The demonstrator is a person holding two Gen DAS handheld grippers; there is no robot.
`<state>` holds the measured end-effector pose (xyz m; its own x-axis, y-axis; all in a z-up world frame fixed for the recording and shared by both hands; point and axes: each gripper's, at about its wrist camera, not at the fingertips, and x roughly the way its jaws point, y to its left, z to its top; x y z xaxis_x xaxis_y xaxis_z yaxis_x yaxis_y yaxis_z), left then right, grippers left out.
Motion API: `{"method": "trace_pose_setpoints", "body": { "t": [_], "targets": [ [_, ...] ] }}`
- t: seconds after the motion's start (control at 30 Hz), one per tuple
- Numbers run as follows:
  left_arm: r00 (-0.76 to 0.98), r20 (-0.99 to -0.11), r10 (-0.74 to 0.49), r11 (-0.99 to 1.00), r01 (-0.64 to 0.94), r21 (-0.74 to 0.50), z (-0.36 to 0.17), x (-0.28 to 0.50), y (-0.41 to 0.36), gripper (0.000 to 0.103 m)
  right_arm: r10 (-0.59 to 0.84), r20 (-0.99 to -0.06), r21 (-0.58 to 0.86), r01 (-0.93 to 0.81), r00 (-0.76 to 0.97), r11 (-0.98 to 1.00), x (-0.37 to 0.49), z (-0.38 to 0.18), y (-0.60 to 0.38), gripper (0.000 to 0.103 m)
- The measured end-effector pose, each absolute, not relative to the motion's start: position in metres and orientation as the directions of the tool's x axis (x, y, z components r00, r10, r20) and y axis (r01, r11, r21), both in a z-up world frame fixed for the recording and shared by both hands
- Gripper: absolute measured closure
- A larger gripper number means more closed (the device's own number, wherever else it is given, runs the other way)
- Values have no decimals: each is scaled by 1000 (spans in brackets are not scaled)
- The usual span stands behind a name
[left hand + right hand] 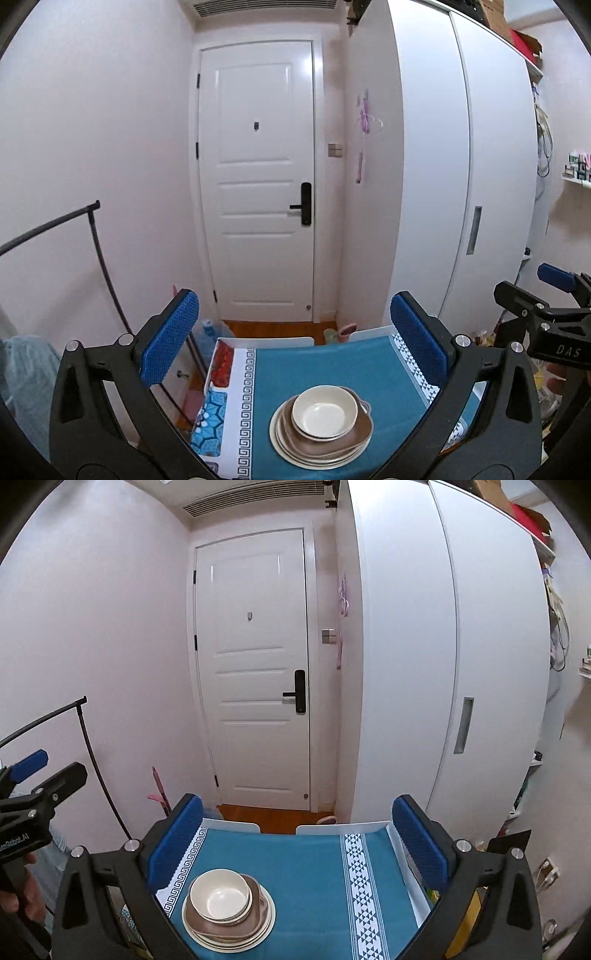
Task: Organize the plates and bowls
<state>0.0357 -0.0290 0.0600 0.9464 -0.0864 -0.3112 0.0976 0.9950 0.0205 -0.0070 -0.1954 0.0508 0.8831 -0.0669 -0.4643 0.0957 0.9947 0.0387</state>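
A cream bowl (pixel 324 411) sits on top of one stack with a brown dish (pixel 354 437) and cream plates (pixel 284 448) under it, on the teal tablecloth (pixel 321 369). The same stack shows in the right wrist view: bowl (pixel 221 894), brown dish (pixel 258 917), plates (pixel 269 923). My left gripper (pixel 295 339) is raised well above and behind the stack, open, nothing between its blue pads (pixel 171 338). My right gripper (pixel 297 840) is likewise raised and open, empty, blue pads (pixel 419 843) far apart. Each gripper sees the other at its side: right one (pixel 554 317), left one (pixel 33 786).
The table (pixel 351 828) has white chair backs (pixel 266 341) at its far edge. Beyond stand a white door (pixel 258 184), a white wardrobe (pixel 461 166) at right, and a black clothes rail (pixel 55 225) at left. A water jug (pixel 210 332) stands on the floor.
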Motion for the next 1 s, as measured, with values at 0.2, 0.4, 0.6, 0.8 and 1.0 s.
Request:
{"method": "trace_pose_setpoints", "body": {
  "t": [0.2,0.4,0.6,0.8,1.0],
  "targets": [
    [943,-319,-94,994,107,24,58,37,-34,0,-79,-455,47,113,887,993,-5,51,-194,1],
    [945,-315,-87,995,98,19,58,34,-33,0,-90,-444,44,122,892,992,-6,54,-193,1],
    [946,-312,-86,995,97,20,56,34,-36,0,-94,-443,41,125,892,991,-3,54,-194,1],
    [946,-315,-78,996,90,26,56,35,-38,0,-96,-442,40,127,892,991,-1,54,-194,1],
    [944,-320,-78,996,88,19,56,38,-36,0,-100,-447,37,130,889,991,0,54,-193,1]
  ]
}}
